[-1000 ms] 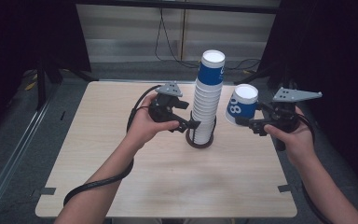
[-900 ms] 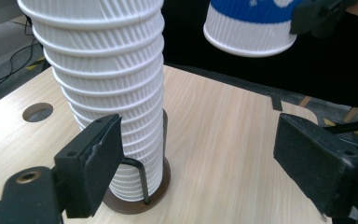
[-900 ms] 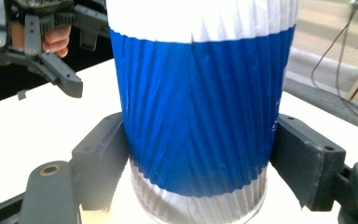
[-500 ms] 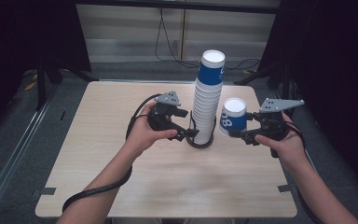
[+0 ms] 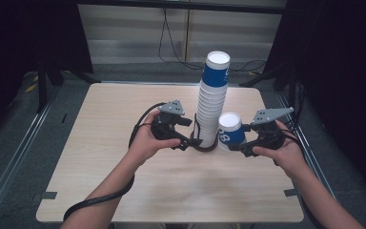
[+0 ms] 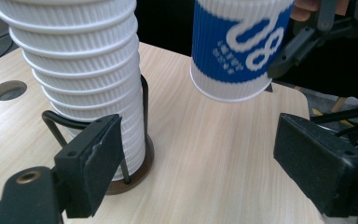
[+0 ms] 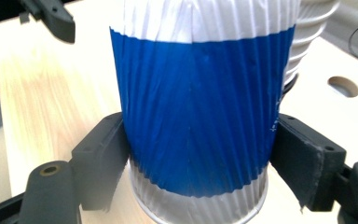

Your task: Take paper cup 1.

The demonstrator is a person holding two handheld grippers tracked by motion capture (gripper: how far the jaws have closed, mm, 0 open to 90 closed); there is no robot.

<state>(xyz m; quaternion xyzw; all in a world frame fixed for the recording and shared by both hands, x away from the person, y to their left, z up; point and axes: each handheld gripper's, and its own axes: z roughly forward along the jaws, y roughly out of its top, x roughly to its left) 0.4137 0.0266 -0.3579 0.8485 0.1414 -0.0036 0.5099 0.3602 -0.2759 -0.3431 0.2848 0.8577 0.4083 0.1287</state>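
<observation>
Nearest us, our right gripper (image 5: pixel 236 146) clamps a blue cup (image 5: pixel 230 129) upside down near the tabletop's right edge. Since a second ago it has sunk from beside the stack's upper half to just off the wood, so we judge that setting it down is close. Our left gripper (image 5: pixel 190 141) gapes open with nothing between its jaws, beside the rack (image 5: pixel 205 144). Beyond, the stack (image 5: pixel 211 100) stands upright mid-table.

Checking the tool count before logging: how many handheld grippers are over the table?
2. The left gripper sits open beside the cup stack; the right gripper clamps a single blue cup just right of the stack.
</observation>
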